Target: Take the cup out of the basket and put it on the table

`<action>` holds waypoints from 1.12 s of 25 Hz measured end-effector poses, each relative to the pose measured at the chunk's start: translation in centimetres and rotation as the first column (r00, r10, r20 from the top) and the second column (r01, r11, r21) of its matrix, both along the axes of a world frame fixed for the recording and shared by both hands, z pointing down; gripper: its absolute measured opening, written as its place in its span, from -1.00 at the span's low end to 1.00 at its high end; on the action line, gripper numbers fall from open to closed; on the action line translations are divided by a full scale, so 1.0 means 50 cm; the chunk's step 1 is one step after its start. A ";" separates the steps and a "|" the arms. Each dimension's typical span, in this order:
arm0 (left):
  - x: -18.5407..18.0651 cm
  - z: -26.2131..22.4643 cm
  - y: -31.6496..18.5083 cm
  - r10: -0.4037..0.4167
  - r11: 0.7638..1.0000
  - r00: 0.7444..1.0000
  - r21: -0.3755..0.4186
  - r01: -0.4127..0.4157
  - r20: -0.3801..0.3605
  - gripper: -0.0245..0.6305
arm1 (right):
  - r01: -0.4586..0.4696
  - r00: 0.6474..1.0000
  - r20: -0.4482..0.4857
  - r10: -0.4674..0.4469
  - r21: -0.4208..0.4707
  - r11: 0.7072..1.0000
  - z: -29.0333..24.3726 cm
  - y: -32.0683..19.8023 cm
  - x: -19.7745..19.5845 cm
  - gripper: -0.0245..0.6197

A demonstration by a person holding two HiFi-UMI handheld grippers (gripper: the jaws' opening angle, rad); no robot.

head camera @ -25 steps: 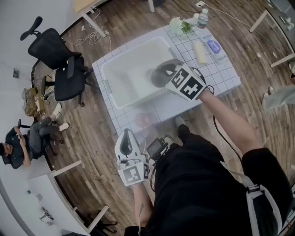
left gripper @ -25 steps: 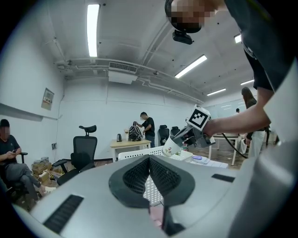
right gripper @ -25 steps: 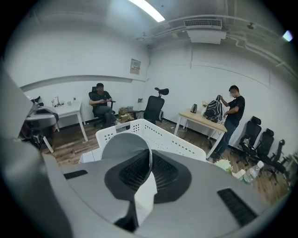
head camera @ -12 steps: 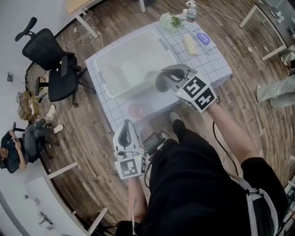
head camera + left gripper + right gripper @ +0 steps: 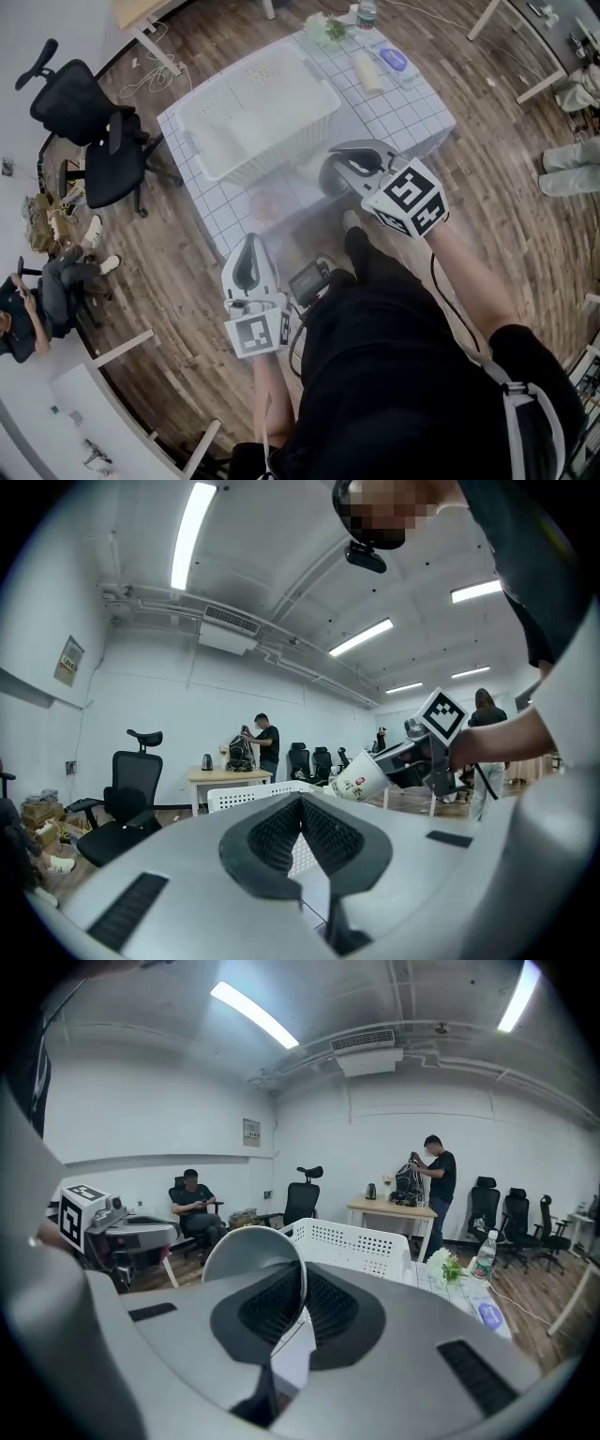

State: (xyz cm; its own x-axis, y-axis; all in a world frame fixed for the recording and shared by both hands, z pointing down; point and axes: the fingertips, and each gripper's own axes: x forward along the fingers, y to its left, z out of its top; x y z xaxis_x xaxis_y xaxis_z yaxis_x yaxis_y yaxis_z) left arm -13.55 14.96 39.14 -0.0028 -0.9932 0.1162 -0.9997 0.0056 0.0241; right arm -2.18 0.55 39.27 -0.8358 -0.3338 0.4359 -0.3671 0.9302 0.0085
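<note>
The white basket fills the upper left of the gridded table, walling off that half. Along the far edge, at the top of the frame, stand a bottle and flowers, with a pale roll and a blue object just below. The cloth at centre right lies bare. On the narrow near strip a reddish round object sits at left; the right gripper, clamped on the cup, hangs over the strip's right end. An office chair blocks the floor at left.
</note>
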 end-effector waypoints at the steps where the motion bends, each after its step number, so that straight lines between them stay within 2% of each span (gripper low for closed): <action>1: -0.002 0.000 0.003 -0.002 1.000 1.000 0.001 0.002 -0.001 -0.90 | 0.003 1.000 0.006 -0.003 0.000 1.000 0.000 0.008 0.002 -0.85; 12: 0.007 0.002 0.002 -0.043 0.999 0.999 0.000 0.043 -0.021 -0.90 | 0.029 0.996 0.082 -0.026 -0.039 0.999 0.011 0.036 0.020 -0.85; 22: 0.077 0.009 -0.042 -0.047 0.999 0.998 -0.016 0.047 -0.036 -0.90 | 0.032 0.996 0.084 -0.025 -0.079 0.996 0.047 0.011 0.088 -0.85; 28: 0.122 0.012 -0.061 -0.049 0.998 0.998 -0.028 0.049 -0.032 -0.90 | 0.048 0.991 0.127 -0.036 -0.093 0.994 0.055 0.004 0.122 -0.85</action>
State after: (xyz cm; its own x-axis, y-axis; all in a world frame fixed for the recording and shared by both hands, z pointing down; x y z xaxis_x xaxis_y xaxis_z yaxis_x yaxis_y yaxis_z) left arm -7.47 11.91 39.71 -0.0471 -0.9885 0.1438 -0.9969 0.0556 0.0558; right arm 3.90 0.76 42.03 -0.8979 -0.2591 0.3558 -0.3203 0.9391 -0.1247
